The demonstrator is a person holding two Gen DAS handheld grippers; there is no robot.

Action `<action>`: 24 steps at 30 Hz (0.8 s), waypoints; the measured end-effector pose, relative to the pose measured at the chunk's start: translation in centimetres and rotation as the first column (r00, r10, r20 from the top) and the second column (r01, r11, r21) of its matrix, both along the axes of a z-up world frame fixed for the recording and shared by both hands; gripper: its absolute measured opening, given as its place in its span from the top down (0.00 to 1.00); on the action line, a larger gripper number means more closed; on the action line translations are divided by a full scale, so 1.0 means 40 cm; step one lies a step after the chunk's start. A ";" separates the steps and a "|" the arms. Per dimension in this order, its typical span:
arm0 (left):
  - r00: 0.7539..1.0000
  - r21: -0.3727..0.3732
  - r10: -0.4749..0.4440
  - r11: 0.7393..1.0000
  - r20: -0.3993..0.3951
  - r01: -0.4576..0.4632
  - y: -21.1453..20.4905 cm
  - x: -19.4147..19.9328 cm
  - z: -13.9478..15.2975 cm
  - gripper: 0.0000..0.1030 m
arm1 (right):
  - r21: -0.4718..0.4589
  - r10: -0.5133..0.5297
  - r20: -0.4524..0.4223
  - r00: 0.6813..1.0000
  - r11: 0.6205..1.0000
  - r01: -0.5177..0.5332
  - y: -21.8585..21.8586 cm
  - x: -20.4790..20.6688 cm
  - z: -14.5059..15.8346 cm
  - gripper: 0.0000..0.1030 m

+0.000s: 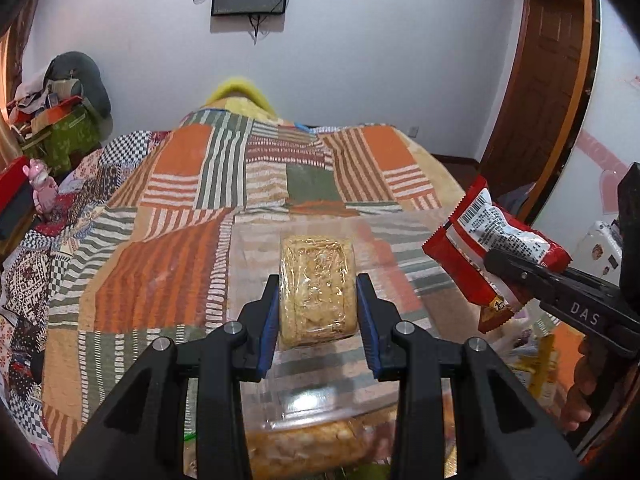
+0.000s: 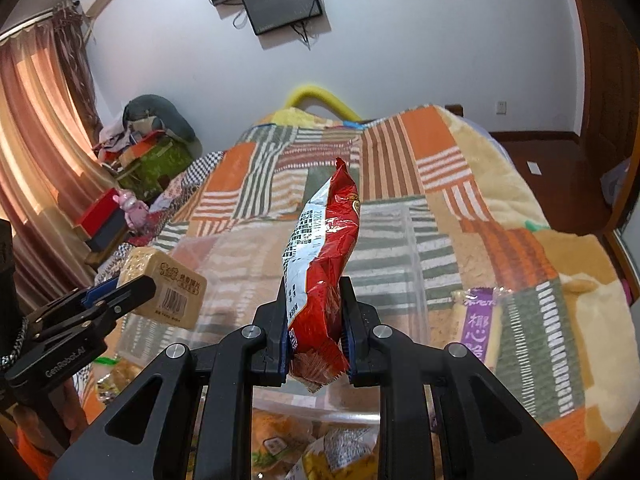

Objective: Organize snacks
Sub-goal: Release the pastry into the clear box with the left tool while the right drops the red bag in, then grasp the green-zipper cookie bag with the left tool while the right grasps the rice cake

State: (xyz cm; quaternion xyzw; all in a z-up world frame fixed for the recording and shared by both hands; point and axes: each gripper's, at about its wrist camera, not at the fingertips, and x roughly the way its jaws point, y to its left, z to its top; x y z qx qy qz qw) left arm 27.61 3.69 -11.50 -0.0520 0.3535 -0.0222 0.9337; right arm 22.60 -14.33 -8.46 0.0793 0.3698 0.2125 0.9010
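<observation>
My left gripper (image 1: 317,312) is shut on a tan wrapped biscuit block (image 1: 316,288) and holds it in the air above a clear plastic bin (image 1: 248,264) on the bed. The block also shows in the right wrist view (image 2: 168,284), held by the left gripper (image 2: 132,292). My right gripper (image 2: 316,320) is shut on a red and white snack packet (image 2: 324,264), upright above the same bin (image 2: 412,264). In the left wrist view the packet (image 1: 492,248) hangs at the right in the right gripper (image 1: 508,272).
A patchwork blanket (image 1: 180,200) covers the bed. Several loose snack packs lie near me (image 2: 332,452), and a purple pack (image 2: 478,324) lies right of the bin. A red box and pink toy (image 2: 128,208) stand at the left. A dark wooden door (image 1: 552,80) is on the right.
</observation>
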 end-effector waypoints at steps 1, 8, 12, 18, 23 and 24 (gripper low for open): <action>1.000 -0.002 0.000 1.000 -0.010 0.000 -0.001 0.006 -0.009 0.65 | -0.002 0.002 -0.010 1.000 1.000 -0.002 0.001 0.004 -0.005 0.82; 0.999 -0.009 -0.003 1.000 -0.038 0.003 -0.003 0.018 -0.031 0.65 | -0.022 0.002 -0.065 0.998 1.000 -0.004 -0.002 0.015 -0.022 0.78; 1.000 -0.003 -0.013 1.000 -0.015 0.013 -0.009 -0.001 -0.005 0.61 | -0.022 -0.010 -0.069 0.998 1.000 0.009 -0.018 0.010 -0.015 0.69; 1.000 -0.004 -0.004 1.000 0.020 0.004 0.009 -0.045 0.045 0.47 | -0.033 -0.017 -0.025 1.000 0.999 0.016 -0.046 -0.027 0.028 0.58; 0.999 0.013 0.007 1.000 0.053 -0.007 0.039 -0.108 0.095 0.39 | -0.064 -0.015 0.021 1.000 0.998 0.017 -0.068 -0.077 0.064 0.53; 0.998 0.018 0.010 1.000 0.056 -0.011 0.047 -0.119 0.101 0.37 | -0.068 -0.015 0.027 1.000 0.998 0.017 -0.074 -0.087 0.067 0.51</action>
